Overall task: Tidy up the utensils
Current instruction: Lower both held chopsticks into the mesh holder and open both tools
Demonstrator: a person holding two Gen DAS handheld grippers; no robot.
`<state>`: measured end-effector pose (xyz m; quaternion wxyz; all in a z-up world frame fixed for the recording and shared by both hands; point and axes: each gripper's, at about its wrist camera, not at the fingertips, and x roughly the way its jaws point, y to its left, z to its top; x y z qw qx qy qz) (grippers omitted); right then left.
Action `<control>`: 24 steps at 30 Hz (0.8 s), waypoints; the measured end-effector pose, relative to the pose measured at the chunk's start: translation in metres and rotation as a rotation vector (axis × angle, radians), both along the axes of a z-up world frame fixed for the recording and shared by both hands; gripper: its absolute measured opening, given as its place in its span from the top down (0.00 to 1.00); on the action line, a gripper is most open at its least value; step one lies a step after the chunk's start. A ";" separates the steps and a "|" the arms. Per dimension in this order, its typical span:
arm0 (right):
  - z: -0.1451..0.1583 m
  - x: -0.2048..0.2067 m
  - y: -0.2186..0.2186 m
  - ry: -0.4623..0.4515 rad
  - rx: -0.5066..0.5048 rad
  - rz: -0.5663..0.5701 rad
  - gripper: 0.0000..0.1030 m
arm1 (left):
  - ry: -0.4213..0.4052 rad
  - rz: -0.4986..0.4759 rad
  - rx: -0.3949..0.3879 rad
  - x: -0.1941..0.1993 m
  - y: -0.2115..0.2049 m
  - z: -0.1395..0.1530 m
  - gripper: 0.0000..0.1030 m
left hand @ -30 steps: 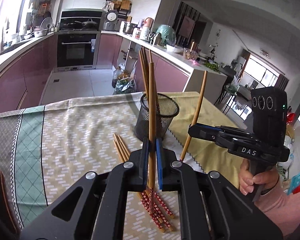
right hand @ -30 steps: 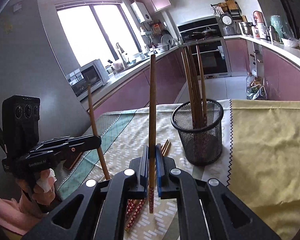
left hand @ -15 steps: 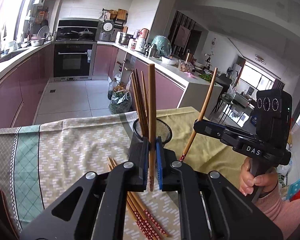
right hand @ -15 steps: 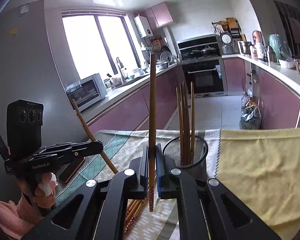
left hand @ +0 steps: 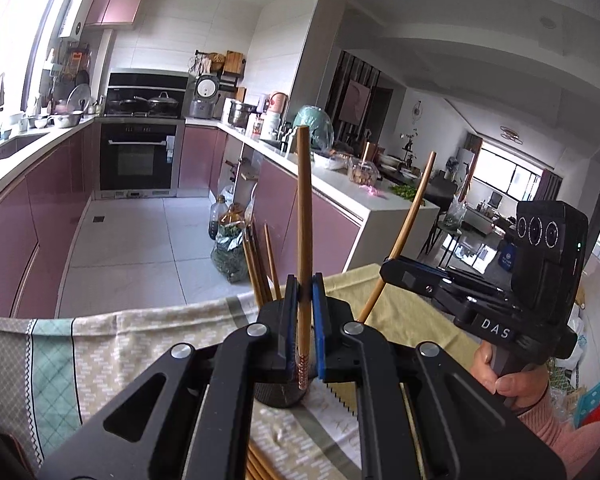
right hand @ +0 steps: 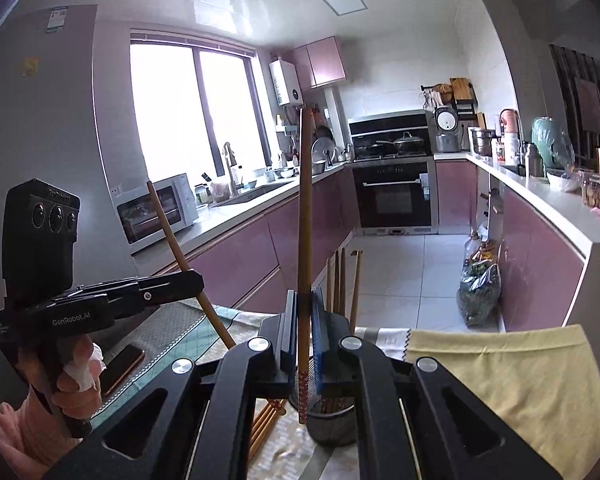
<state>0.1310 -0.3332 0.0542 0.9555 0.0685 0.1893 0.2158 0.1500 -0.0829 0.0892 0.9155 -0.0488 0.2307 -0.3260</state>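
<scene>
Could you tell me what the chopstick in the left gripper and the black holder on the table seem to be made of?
The chopstick, clamped in the left gripper, looks like bamboo or wood: matte warm brown with faint lengthwise grain and a red-and-white patterned band at its lower end. The black holder appears to be metal wire mesh with a dark coating; the fine see-through grid of its wall suggests that, though most of it is hidden.

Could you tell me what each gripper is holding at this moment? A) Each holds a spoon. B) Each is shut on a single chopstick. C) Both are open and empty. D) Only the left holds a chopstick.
B: the left gripper pinches one upright chopstick, and the right gripper pinches another chopstick, above the mesh holder.
</scene>
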 end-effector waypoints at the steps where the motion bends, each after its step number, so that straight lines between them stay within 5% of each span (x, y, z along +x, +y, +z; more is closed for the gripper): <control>1: 0.001 0.003 -0.001 -0.001 -0.001 -0.003 0.94 | -0.002 0.001 0.000 0.002 -0.002 0.001 0.93; 9: -0.008 0.024 0.001 0.023 -0.035 -0.015 0.94 | 0.008 0.018 0.084 0.018 -0.029 -0.008 0.93; 24: -0.052 0.058 0.013 0.203 -0.115 -0.004 0.94 | 0.178 -0.008 0.243 0.061 -0.048 -0.061 0.93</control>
